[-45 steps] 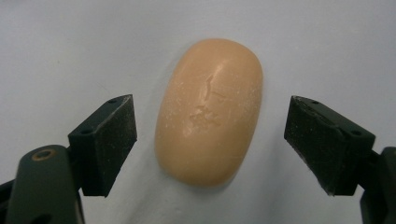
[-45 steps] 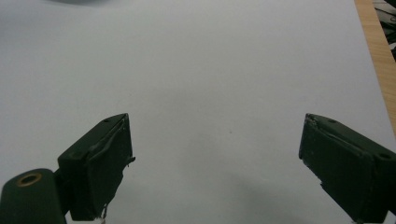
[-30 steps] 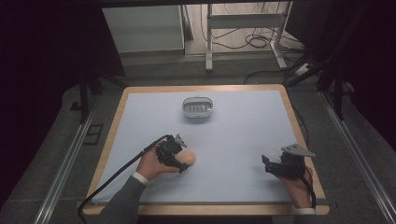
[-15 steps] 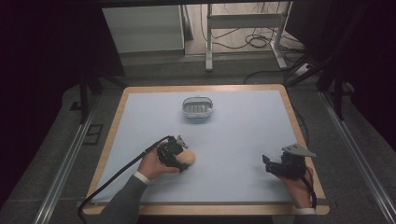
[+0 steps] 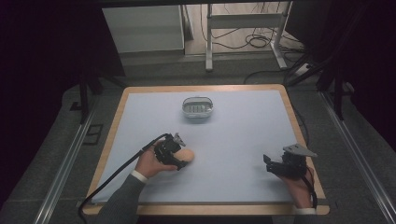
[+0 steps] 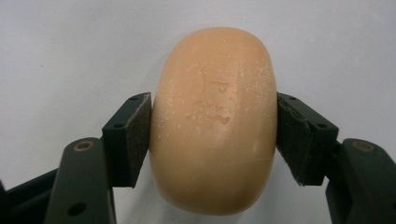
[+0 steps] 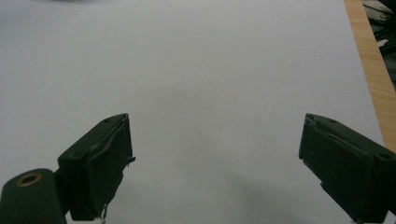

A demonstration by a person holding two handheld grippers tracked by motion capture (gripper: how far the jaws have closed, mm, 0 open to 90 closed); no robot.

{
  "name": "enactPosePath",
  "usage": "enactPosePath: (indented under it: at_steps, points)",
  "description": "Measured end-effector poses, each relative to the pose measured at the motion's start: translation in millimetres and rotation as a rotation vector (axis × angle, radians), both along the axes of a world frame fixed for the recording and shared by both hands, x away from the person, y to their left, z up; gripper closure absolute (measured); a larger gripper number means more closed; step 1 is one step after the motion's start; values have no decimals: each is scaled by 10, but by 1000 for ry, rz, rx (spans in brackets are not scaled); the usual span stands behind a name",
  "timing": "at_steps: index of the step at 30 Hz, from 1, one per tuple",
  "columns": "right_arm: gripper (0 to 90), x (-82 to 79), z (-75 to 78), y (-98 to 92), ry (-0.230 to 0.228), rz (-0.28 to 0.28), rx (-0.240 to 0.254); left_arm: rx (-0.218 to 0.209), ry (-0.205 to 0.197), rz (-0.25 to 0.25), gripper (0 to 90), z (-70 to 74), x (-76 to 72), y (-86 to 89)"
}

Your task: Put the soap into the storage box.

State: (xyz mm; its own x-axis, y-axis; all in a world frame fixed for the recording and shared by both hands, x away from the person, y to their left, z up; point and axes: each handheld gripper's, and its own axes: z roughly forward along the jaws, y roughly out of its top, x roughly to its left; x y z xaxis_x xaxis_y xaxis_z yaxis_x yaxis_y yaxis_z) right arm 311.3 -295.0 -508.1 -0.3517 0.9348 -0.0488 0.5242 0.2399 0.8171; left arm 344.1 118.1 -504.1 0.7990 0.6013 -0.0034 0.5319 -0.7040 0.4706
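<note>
Left gripper (image 6: 212, 135) jaws have just been closing and now pinch the soap bar (image 6: 214, 121) across its width, ready to lift toward the soap dish (image 5: 197, 107) at twelve o'clock, while the right gripper (image 7: 215, 163) waits wide, holding nothing.

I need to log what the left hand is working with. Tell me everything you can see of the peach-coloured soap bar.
The peach-coloured oval soap bar looks smooth and waxy, with a faint stamped mark on its upper face and pale specks. It lies flat on the white table sheet, near the front left. The left gripper has just closed on it; its black pads press both long sides.
</note>
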Motion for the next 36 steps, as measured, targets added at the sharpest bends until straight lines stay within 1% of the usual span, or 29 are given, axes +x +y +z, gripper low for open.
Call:
enactPosePath:
  at_steps: [1,2,3,6,9,17,20,21,28,30,31,32,36]
  points:
    - [95,0,0,0,0,0,0,1,5,2,326,-16,4,-8]
    - [95,0,-1,1,1,1,-1,13,11,-6,327,-32,15,-12]
    - [95,0,-1,1,1,1,-1,13,11,-6,327,-32,15,-12]
    - [95,-1,2,-4,-1,-1,2,2,12,-7,328,-23,22,-4]
    - [95,3,-5,-7,3,-5,1,0,12,-5,329,-11,28,9]
    - [95,2,-2,-6,-1,-6,0,-16,-8,9,330,61,16,48]
    - [94,2,-2,-9,0,-8,-1,-17,-12,9,330,80,16,60]
    - [95,2,-2,-8,0,-8,-2,-13,-20,9,330,102,15,61]
    - [95,2,-2,-10,1,-8,-3,-21,-38,4,330,192,26,45]
    - [95,2,0,-18,-1,-10,-3,-36,-47,7,331,239,40,48]
    - [95,2,0,-18,-1,-10,-3,-36,-47,7,331,239,40,48]
    - [95,2,1,-20,-1,-10,-3,-51,-45,9,331,252,46,58]
    - [95,4,-4,-20,1,-12,-3,-59,-51,22,331,288,70,102]
